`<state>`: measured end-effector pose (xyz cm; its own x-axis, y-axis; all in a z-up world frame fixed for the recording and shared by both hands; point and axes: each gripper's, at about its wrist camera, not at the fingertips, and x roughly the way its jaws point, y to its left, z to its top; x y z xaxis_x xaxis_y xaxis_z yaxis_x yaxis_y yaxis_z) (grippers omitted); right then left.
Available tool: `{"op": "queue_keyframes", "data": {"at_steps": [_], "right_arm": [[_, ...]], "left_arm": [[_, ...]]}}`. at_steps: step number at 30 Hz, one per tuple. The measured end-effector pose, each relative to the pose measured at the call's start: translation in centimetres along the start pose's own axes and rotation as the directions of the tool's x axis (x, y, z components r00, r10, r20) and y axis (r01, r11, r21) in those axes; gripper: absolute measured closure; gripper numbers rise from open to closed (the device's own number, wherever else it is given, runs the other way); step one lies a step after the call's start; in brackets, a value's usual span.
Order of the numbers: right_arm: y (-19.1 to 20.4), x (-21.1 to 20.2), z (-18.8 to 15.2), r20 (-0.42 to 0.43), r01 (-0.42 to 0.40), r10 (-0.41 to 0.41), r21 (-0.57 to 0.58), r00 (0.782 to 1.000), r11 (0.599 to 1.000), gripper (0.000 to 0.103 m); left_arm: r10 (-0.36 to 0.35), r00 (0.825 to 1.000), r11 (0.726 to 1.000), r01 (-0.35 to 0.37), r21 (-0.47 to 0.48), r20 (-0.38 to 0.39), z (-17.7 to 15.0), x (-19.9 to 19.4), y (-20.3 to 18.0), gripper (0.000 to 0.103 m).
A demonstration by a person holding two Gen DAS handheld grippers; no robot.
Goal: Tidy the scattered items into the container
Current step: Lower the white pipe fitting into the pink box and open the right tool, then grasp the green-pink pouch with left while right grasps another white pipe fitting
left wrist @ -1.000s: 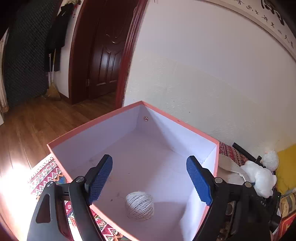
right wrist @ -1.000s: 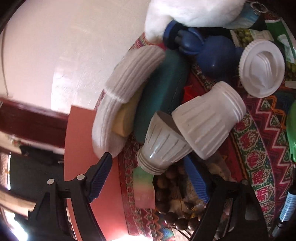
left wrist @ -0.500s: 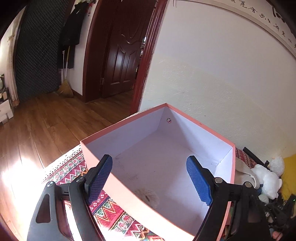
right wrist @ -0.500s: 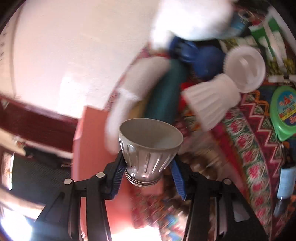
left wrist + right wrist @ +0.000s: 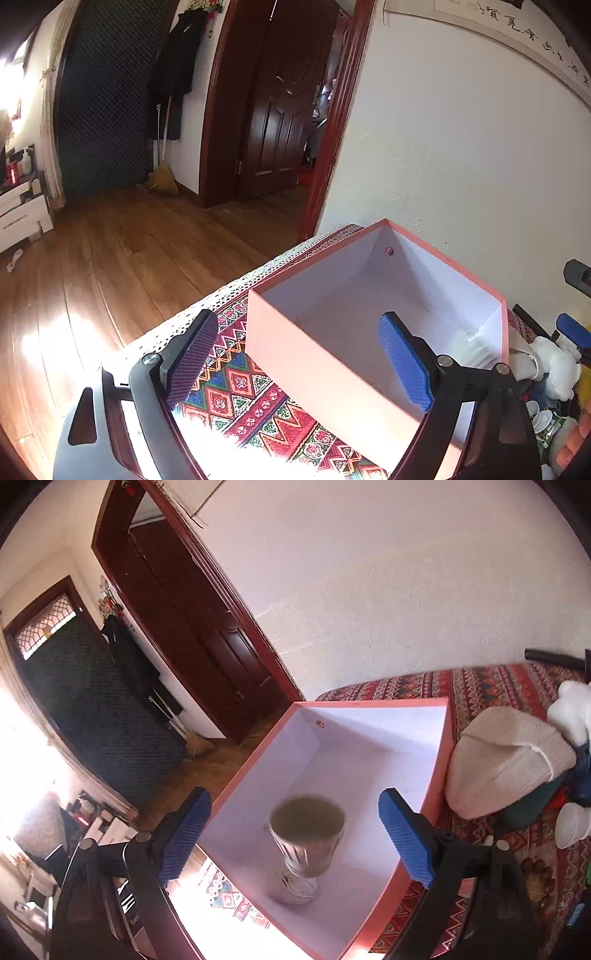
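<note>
The pink box point(image 5: 369, 703) with a white inside stands on the patterned cloth. My right gripper point(image 5: 295, 836) hangs over it and its jaws are opening. A ribbed white cup point(image 5: 306, 834), blurred, sits in the box between the fingers in view, with neither pad touching it. Under the cup lies a ball of twine point(image 5: 299, 886). My left gripper point(image 5: 299, 358) hovers by the box's point(image 5: 317, 354) near left corner. Its jaws are opening with nothing held. A white blur point(image 5: 469, 347) shows inside the box. One blue pad point(image 5: 572, 326) of the right gripper shows at the right edge.
Right of the box lie a cream knit hat point(image 5: 506, 764), a white plush toy point(image 5: 570, 709), a white jar point(image 5: 570, 825) and brown beads point(image 5: 535, 875). The cloth-covered table point(image 5: 240, 391) ends just left of the box, with wooden floor point(image 5: 147, 240) below. A wall stands behind.
The right gripper shut on the ribbed cup, lifted it from the pile to over the box, then let it go. The left gripper drew back and left from the box.
</note>
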<state>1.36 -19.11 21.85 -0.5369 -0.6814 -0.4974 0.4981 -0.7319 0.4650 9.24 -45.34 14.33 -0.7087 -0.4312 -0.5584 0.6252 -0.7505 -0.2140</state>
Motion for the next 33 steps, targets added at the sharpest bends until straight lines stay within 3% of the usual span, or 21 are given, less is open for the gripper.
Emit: {"op": "queue_keyframes", "data": {"at_steps": [3, 6, 9, 13, 17, 22, 28, 33], "right_arm": [[-0.5, -1.0, -0.7, 0.000, -0.004, 0.004, -0.019, 1.000, 1.000, 0.011], [-3.6, -3.3, -1.8, -0.010, 0.024, -0.024, 0.033, 1.000, 0.999, 0.010], [-7.7, -1.2, -0.9, -0.033, 0.071, -0.069, 0.090, 0.997, 0.993, 0.010], [-13.9, -4.4, -2.5, -0.051, 0.171, -0.165, 0.161, 0.985, 0.972, 0.010], [-20.4, -7.0, -4.2, -0.099, 0.254, -0.235, 0.293, 0.967, 0.922, 0.010], [-26.5, -6.7, -5.7, -0.162, 0.305, -0.260, 0.401, 0.952, 0.864, 0.010], [-30.9, -2.9, -5.7, -0.229, 0.369, -0.298, 0.412, 0.927, 0.833, 0.010], [-34.0, 0.6, -5.8, -0.285, 0.430, -0.334, 0.419, 0.899, 0.800, 0.010]], "left_arm": [[-0.009, 1.000, 1.000, 0.009, 0.004, 0.003, -0.1, -0.4, 0.0, 0.014], [-0.028, 1.000, 0.999, 0.028, 0.016, -0.004, -0.3, -0.5, -0.7, 0.014], [-0.050, 0.999, 0.998, 0.050, 0.045, -0.010, -0.9, -1.0, -2.3, 0.013], [-0.105, 0.994, 0.987, 0.107, 0.121, -0.023, -2.5, -2.3, -6.3, 0.013], [-0.182, 0.982, 0.954, 0.191, 0.233, -0.057, -5.0, -3.7, -11.9, 0.013], [-0.283, 0.944, 0.881, 0.326, 0.344, -0.171, -9.2, -4.5, -19.2, 0.013], [-0.339, 0.872, 0.788, 0.469, 0.399, -0.354, -14.5, -3.0, -26.1, 0.013], [-0.288, 0.839, 0.793, 0.479, 0.377, -0.461, -17.0, 1.1, -28.6, 0.013]]}}
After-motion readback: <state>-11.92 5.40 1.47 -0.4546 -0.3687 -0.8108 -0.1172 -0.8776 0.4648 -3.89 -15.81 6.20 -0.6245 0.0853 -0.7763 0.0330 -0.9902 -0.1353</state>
